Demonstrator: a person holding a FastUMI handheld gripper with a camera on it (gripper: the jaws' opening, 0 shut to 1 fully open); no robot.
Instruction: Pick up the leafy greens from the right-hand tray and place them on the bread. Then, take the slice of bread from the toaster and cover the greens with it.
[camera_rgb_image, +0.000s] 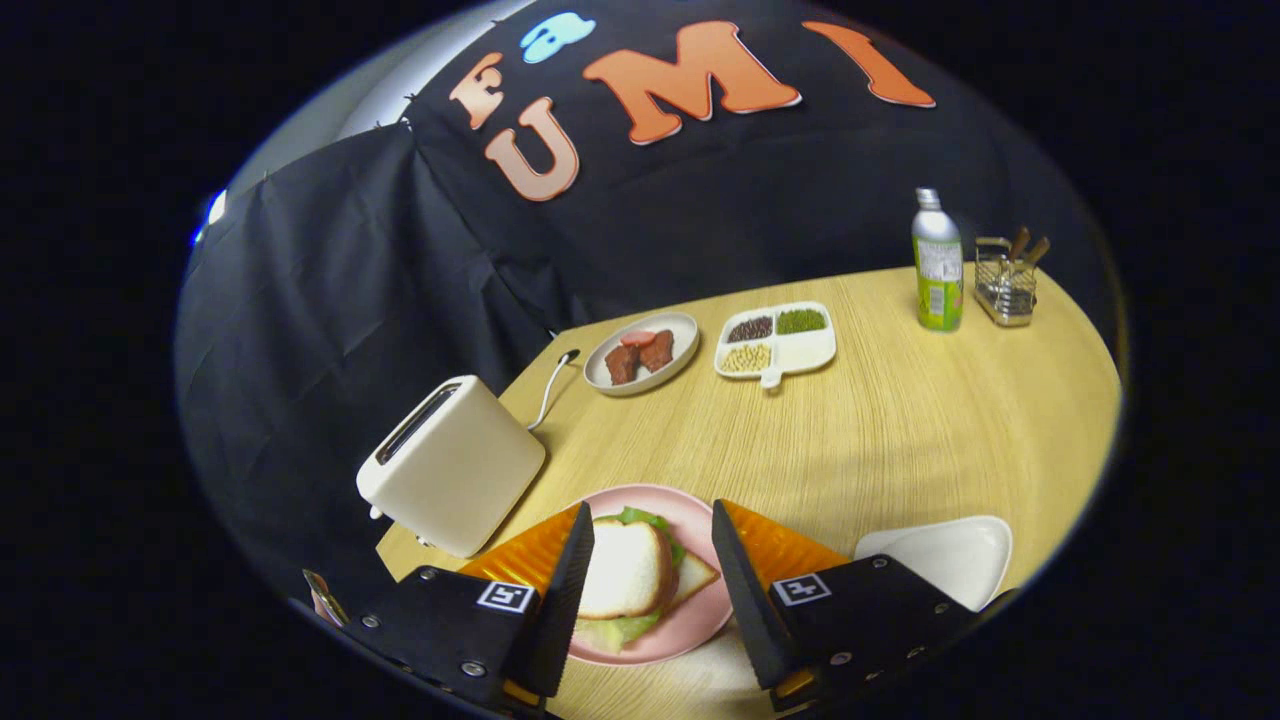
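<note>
Hand-held gripper (652, 560) released, fingers apart above soft bread slice (622, 570), frilly greens (640, 518), round pink plate (700, 610).

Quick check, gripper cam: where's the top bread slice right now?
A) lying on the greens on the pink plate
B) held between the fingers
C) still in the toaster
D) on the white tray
A: the bread slice lies on the leafy greens on the pink plate, while the gripper has its fingers spread open either side, touching nothing.

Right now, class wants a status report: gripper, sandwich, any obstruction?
Gripper open, holding nothing. Top bread slice covers greens on pink plate. Nothing in the way.
</note>
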